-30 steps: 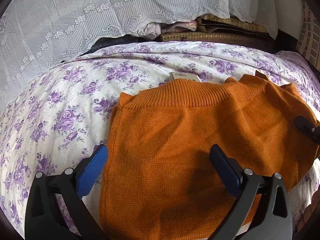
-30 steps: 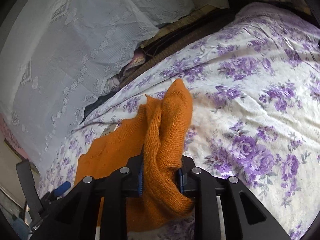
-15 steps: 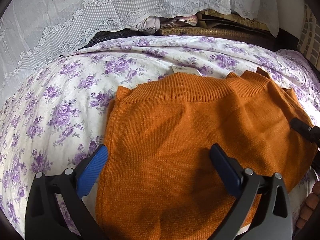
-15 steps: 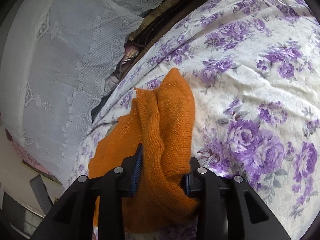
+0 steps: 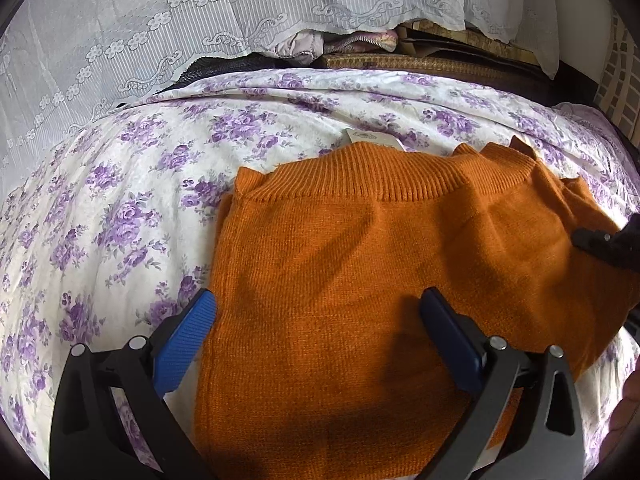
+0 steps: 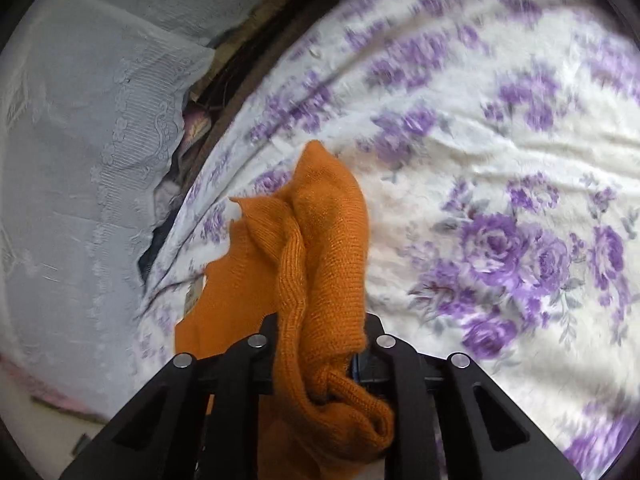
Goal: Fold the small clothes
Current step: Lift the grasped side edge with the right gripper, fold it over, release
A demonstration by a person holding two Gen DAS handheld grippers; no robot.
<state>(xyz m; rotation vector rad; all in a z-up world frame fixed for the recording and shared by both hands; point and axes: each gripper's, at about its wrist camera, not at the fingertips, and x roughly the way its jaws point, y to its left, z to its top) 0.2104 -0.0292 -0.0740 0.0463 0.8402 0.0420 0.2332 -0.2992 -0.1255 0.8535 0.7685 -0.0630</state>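
Note:
An orange knitted sweater (image 5: 360, 260) lies flat on the flowered bed sheet, ribbed hem toward the far side. My left gripper (image 5: 316, 298) hovers open over its near left part: the left blue pad (image 5: 184, 344) is above the sheet, the right pad (image 5: 448, 336) above the knit. At the sweater's right edge my right gripper (image 5: 600, 244) shows as a black tip. In the right wrist view a bunched fold of the sweater (image 6: 328, 240) fills the gap of the right gripper (image 6: 322, 320), whose jaws are closing on it.
The white sheet with purple flowers (image 5: 120, 220) covers the bed all round the sweater. A lace cloth (image 5: 120, 40) hangs behind, with crumpled clothes (image 5: 340, 42) and a woven mat (image 5: 440, 66) under it. A paper tag (image 5: 372, 138) lies by the hem. Fingers of a hand (image 5: 624, 400) show at the right.
The right gripper has rolled, so bed and sweater tilt in its view, and its jaws now pinch the bunched knit tighter than half a second ago. The left gripper stays open in place.

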